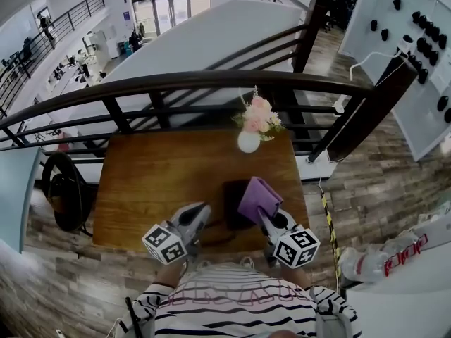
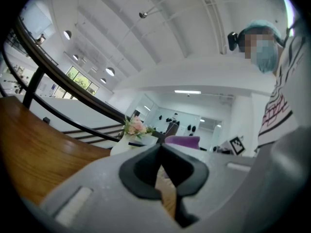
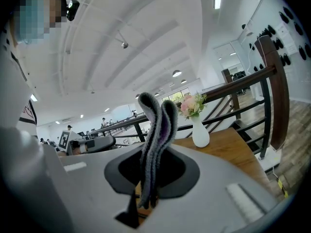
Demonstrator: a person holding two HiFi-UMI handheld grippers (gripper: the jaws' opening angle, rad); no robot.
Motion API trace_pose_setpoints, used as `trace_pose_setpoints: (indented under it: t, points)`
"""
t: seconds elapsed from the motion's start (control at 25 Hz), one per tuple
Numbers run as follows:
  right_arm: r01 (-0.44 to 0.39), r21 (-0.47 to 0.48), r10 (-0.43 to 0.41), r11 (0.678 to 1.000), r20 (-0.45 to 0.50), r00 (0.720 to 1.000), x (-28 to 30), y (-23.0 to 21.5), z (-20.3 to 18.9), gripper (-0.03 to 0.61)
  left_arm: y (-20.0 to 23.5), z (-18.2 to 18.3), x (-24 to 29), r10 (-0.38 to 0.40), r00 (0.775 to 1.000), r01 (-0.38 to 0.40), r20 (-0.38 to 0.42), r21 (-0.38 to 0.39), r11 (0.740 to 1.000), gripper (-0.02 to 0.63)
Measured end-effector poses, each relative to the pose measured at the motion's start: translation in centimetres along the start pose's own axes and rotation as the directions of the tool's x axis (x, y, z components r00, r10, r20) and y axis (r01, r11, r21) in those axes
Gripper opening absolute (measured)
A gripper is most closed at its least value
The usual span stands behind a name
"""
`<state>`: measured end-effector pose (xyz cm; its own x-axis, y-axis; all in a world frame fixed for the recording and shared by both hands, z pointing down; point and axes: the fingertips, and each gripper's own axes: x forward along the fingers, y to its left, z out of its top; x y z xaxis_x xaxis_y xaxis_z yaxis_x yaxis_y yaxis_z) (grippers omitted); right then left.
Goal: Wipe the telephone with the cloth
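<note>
A dark telephone (image 1: 231,201) lies on the wooden table (image 1: 162,182) near its front edge, partly covered by a purple cloth (image 1: 259,198). My right gripper (image 1: 265,215) is shut on the cloth, which stands folded up out of the jaws in the right gripper view (image 3: 156,140). My left gripper (image 1: 203,211) hovers just left of the telephone. Its jaws meet at the tips with nothing between them (image 2: 161,148). From the left gripper view the purple cloth (image 2: 183,141) shows to the right, ahead of the jaws.
A white vase of pink flowers (image 1: 249,139) stands at the table's back edge, right of centre. A dark railing (image 1: 183,83) runs behind the table. A dark round thing (image 1: 65,189) sits on the floor to the left.
</note>
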<state>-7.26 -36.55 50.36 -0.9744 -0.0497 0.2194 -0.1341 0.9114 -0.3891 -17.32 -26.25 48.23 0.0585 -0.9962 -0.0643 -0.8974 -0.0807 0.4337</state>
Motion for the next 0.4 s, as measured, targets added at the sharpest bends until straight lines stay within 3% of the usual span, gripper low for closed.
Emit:
trace_pose_setpoints:
  t: [0.4]
  points:
    - [-0.017, 0.003, 0.017, 1.0, -0.007, 1.0, 0.1, -1.1, -0.1, 0.043, 0.0, -0.7, 1.1, 0.022, 1.0, -0.022, 0.0, 0.001, 1.0, -0.002]
